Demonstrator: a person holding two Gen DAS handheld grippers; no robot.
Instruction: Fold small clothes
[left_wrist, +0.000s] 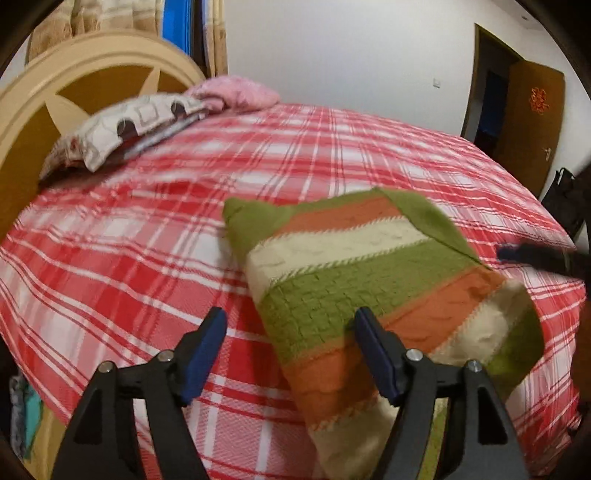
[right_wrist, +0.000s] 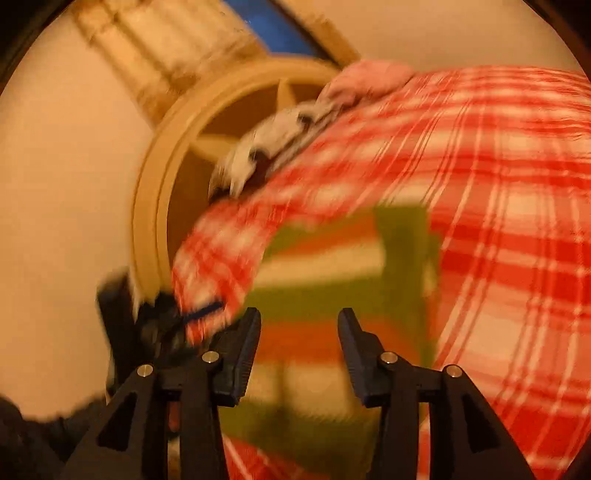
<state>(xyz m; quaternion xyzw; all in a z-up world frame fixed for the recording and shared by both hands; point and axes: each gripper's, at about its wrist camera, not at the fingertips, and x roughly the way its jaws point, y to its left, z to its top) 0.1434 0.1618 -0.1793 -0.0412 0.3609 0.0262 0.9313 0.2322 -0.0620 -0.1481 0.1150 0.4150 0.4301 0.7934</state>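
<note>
A red plaid bed (left_wrist: 147, 229) carries a striped knit garment (left_wrist: 351, 280), a patterned pillow (left_wrist: 122, 129) and a pink cloth (left_wrist: 236, 92).

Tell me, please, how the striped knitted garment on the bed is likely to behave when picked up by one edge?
The striped knitted garment will probably droop: its far corner already lies folded over. The thick knit suggests it is fairly grippy, so unlikely to slip from the tongs. It looks light, so it may drag across the plaid bedspread when pushed.

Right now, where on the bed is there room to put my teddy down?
Bare plaid bedspread lies between the striped knit garment and the pillows by the headboard. Another bare patch lies beyond the garment, toward the door. The headboard end is crowded.
</note>
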